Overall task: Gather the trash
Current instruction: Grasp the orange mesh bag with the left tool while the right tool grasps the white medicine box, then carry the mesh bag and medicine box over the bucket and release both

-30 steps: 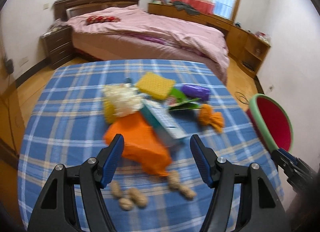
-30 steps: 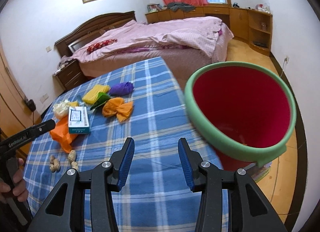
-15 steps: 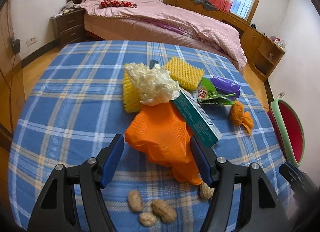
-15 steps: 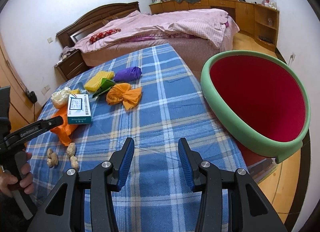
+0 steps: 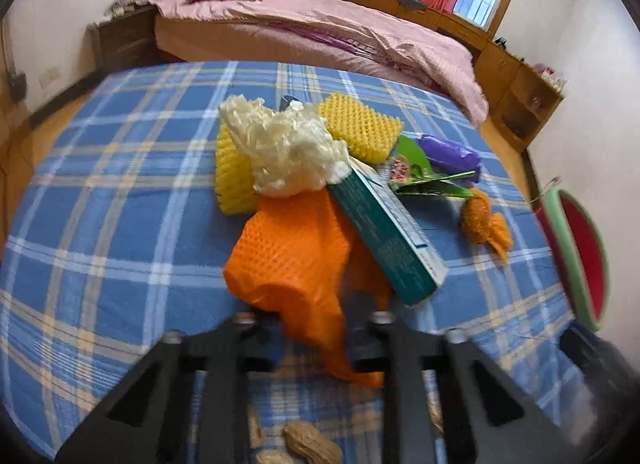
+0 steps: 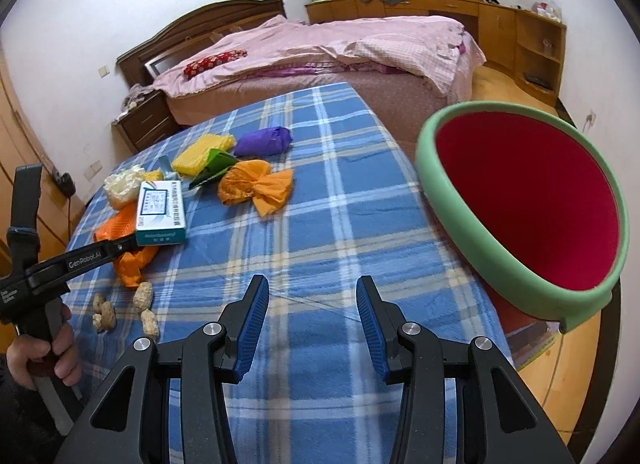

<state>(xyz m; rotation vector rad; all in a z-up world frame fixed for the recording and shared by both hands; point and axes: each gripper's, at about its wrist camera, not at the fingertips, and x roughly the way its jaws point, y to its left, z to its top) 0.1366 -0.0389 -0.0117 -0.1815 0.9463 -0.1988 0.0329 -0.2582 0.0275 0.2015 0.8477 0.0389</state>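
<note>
A pile of trash lies on the blue plaid table: an orange foam net, a teal box, white crumpled foam, yellow foam nets, a green wrapper, a purple bag and an orange wad. My left gripper has closed on the orange foam net's near end; its fingertips are hidden by the net. In the right wrist view the left gripper reaches the orange net. My right gripper is open and empty above the table. The green-rimmed red bin stands at the table's right edge.
Peanuts lie near the table's front left; they also show in the left wrist view. A bed with pink covers stands behind the table. Wooden cabinets line the far wall.
My left gripper has moved forward over the orange foam net and its jaws have closed in on it. The right gripper has stayed open and shifted slightly, the bin now nearer to its right.
</note>
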